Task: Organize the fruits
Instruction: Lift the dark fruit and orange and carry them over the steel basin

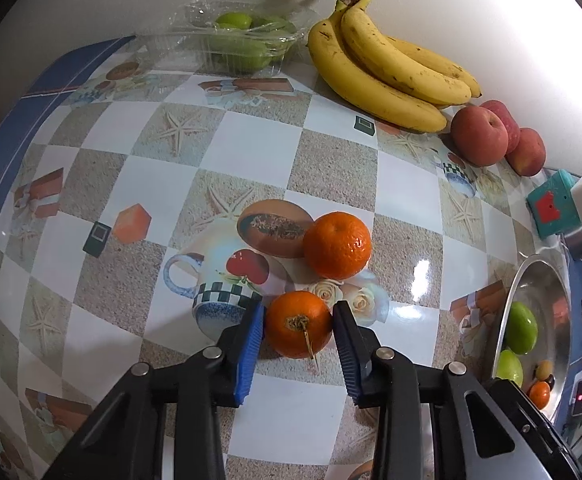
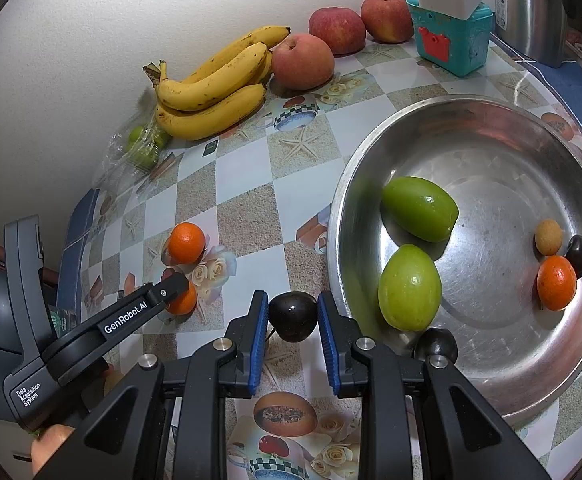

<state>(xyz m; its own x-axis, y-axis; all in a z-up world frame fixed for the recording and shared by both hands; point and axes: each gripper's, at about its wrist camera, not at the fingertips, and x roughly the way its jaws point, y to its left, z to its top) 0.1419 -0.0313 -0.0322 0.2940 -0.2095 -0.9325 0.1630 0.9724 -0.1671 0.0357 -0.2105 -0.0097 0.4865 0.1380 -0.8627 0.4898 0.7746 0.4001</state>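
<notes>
In the right wrist view the left gripper [image 2: 173,294] covers most of the near orange [image 2: 183,302]; the green fruits [image 2: 145,146] in their plastic wrap are blurred; the kettle [image 2: 531,4] is cut by the top edge; in the left wrist view the bowl [image 1: 505,320] is partly behind the gripper's body.

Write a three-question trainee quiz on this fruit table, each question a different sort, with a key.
1. True or false: the steel bowl holds two green fruits.
2. Which fruit sits between the fingers of the left gripper? A) the near orange B) a banana C) an apple
3. Fill in: the right gripper is shut on a dark ____.

Key:
1. True; a small orange fruit, a tan one and a dark one lie there too.
2. A.
3. Plum, or a similar dark round fruit.
</notes>
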